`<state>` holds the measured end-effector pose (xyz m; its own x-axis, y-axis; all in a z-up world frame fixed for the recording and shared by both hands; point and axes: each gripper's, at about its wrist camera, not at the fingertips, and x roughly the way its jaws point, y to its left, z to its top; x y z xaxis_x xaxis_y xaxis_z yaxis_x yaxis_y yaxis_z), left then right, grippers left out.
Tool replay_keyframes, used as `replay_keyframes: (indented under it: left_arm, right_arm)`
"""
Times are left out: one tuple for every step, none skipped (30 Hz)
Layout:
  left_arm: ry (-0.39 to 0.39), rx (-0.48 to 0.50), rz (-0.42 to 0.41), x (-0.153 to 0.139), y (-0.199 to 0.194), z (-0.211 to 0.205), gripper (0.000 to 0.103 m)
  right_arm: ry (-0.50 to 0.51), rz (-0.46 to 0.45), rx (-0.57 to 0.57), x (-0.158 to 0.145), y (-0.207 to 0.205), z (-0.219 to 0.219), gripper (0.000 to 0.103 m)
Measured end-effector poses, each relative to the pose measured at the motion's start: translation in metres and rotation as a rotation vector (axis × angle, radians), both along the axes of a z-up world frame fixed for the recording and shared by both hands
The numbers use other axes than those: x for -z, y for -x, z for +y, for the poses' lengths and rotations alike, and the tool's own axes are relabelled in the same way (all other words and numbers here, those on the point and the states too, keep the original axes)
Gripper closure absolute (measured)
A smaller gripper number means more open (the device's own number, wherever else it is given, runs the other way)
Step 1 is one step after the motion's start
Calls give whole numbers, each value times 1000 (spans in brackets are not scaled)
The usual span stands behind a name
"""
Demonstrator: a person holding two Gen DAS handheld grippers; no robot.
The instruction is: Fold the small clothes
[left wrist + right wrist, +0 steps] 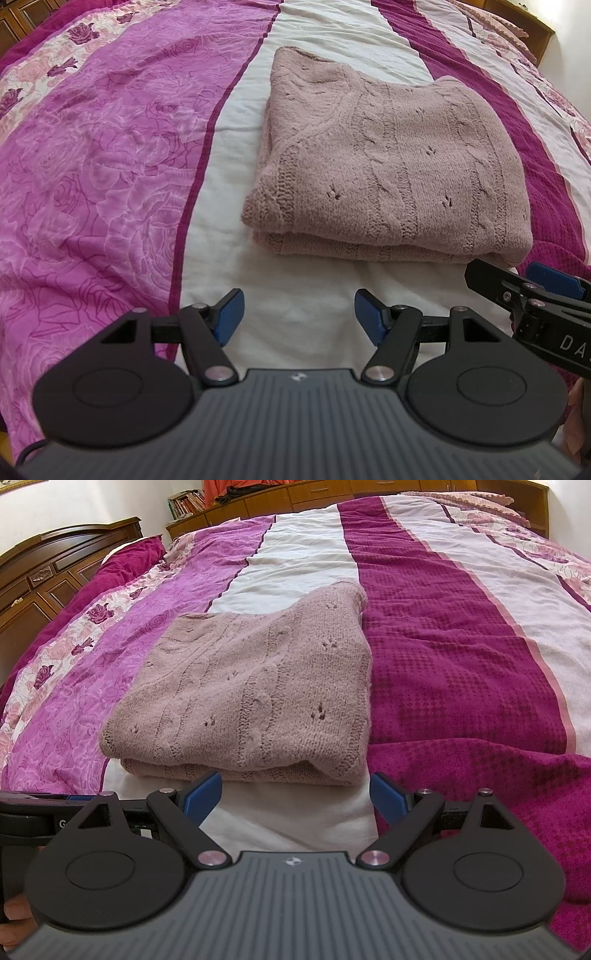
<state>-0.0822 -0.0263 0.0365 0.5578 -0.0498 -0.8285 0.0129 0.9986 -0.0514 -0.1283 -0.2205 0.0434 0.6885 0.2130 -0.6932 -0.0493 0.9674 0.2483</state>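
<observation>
- Left wrist view: the left tool [299,314] has its blue pads spread wide with nothing between them, just hanging over the white stripe of the bedspread [110,166]
- The folded pink knit sweater [388,166] sits right ahead of it on that white stripe, folded in at least two layers with the doubled edge facing the camera, the right side touching the dark magenta stripe
- The right tool [517,280] pokes in from the lower right, close to the sweater's near right corner, can't tell from here whether it touches
- Right wrist view: the right tool [297,797] is wide open too and holds nothing, pads just short of the sweater's [251,694] near edge, not touching as far as I can see
- The sweater lies flat on the bed, its right edge running along the dark magenta band of the bedspread [461,646]
- A bit of the left tool [55,805] shows at the left edge, and there's a wooden headboard [55,565] off to the left
</observation>
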Motion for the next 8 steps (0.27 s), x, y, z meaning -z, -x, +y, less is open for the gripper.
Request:
replay_keyframes:
  left_arm:
    - [1,-1,0,0,0,0,35]
    - [1,-1,0,0,0,0,35]
    - [1,-1,0,0,0,0,35]
    - [0,0,0,0,0,0,35]
    - [-2,0,-1,0,0,0,35]
    - [-5,1,-1,0,0,-1,35]
    - [-8,2,0,0,0,-2,35]
    - [-8,0,3,1,0,-2,35]
  right_arm:
    - [0,0,0,0,0,0,12]
    - [0,0,0,0,0,0,12]
    - [0,0,0,0,0,0,12]
    - [0,0,0,0,0,0,12]
    - [0,0,0,0,0,0,12]
    - [0,0,0,0,0,0,12]
    - [0,0,0,0,0,0,12]
    - [0,0,0,0,0,0,12]
